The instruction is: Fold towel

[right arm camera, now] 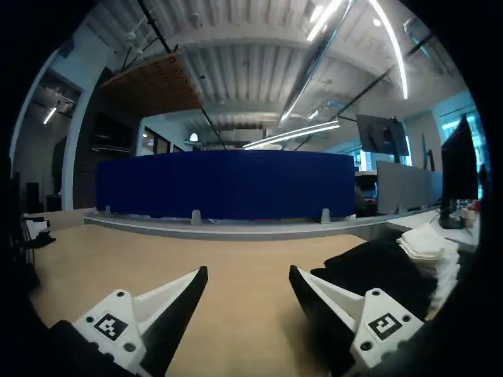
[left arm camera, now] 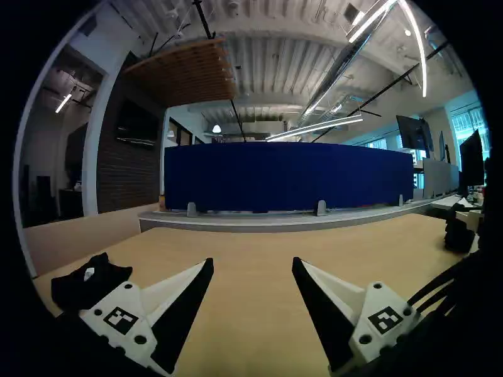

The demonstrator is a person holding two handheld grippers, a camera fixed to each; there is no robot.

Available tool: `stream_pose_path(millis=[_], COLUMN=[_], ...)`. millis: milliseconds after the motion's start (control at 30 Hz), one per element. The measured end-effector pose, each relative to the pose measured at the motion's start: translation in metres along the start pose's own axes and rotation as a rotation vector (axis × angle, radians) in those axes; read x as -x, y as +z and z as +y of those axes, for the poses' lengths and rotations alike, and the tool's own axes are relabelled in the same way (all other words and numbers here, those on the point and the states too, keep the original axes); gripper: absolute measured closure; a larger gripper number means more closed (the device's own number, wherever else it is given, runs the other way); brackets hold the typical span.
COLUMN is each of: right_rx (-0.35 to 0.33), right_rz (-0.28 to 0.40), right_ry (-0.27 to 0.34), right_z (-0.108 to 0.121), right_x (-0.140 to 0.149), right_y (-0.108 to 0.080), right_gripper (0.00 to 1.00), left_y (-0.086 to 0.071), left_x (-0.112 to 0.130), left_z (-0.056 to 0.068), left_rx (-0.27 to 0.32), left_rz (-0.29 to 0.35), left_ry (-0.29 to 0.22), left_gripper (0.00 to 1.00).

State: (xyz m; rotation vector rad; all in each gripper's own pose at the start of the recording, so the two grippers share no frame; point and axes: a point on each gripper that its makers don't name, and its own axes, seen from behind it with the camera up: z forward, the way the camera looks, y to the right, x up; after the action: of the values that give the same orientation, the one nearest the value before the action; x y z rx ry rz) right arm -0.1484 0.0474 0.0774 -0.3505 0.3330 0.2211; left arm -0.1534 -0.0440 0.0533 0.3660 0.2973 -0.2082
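My left gripper (left arm camera: 253,264) hangs open just above the light wooden table (left arm camera: 264,251), with nothing between its fingers. A small crumpled black cloth (left arm camera: 88,279) lies on the table beside its left finger. My right gripper (right arm camera: 248,271) is open over the same table (right arm camera: 239,257), also empty. A black towel (right arm camera: 383,267) lies heaped on the table just behind its right finger. Beside that heap, farther right, stands a stack of folded white towels (right arm camera: 434,251).
A long blue divider panel (left arm camera: 283,176) stands along the table's far edge on a grey rail. Dark monitors (right arm camera: 459,169) and desk clutter sit at the right. Another dark object (left arm camera: 459,235) rests at the table's right edge, and black cables run past the left gripper's right finger.
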Motion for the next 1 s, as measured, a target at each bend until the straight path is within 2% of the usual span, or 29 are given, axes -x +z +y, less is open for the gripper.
stream_pose_path(millis=[633, 1000], right_rx=[0.000, -0.001], right_rz=[0.000, 0.000], right_ry=[0.001, 0.001], right_z=[0.000, 0.000], right_x=[-0.002, -0.002], right_y=[-0.004, -0.014], right_gripper=[0.00, 0.00], left_y=[0.000, 0.000], left_x=[0.000, 0.000], left_z=[0.000, 0.001], left_rx=[0.000, 0.000], left_rz=[0.000, 0.000], left_ry=[0.000, 0.000], left_gripper=[0.07, 0.07])
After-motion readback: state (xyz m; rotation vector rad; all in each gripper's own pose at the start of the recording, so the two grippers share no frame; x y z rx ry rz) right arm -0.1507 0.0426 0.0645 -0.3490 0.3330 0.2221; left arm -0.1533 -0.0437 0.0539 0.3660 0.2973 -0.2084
